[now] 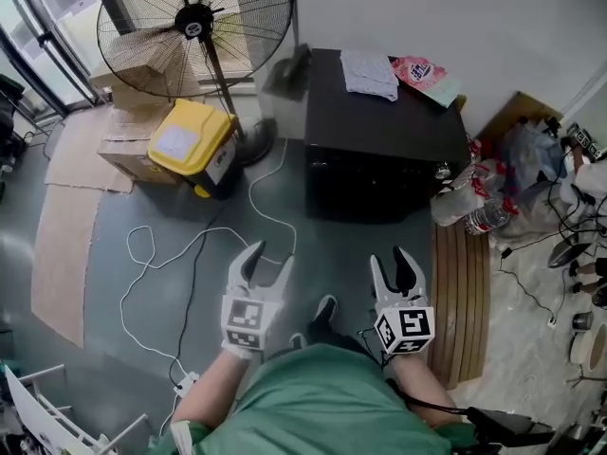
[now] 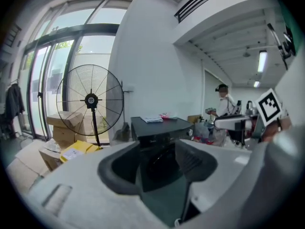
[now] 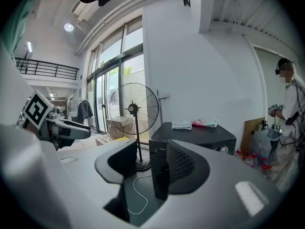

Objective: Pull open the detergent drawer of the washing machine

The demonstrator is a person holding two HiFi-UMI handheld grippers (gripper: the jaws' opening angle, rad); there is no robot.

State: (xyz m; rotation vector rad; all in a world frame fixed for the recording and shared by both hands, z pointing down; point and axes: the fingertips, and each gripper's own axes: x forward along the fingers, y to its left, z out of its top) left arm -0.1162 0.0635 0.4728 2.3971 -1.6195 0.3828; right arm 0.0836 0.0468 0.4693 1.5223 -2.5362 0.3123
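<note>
- Holding both grippers low before me: my left gripper [image 1: 267, 254] at 11 o'clock, jaws wide apart, nothing between them; my right gripper [image 1: 391, 256] at 1 o'clock, jaws partly apart, nothing between them
- white cable [image 1: 250, 188] snakes over the floor just beyond my left gripper
- black washing machine [image 1: 379, 131] stands at 12 o'clock, well apart from both grippers; its detergent drawer I cannot make out
- cloth [image 1: 370, 72] and pink packet [image 1: 422, 71] lie on its top; standing fan [image 1: 194, 27] at 10 o'clock, farthest
</note>
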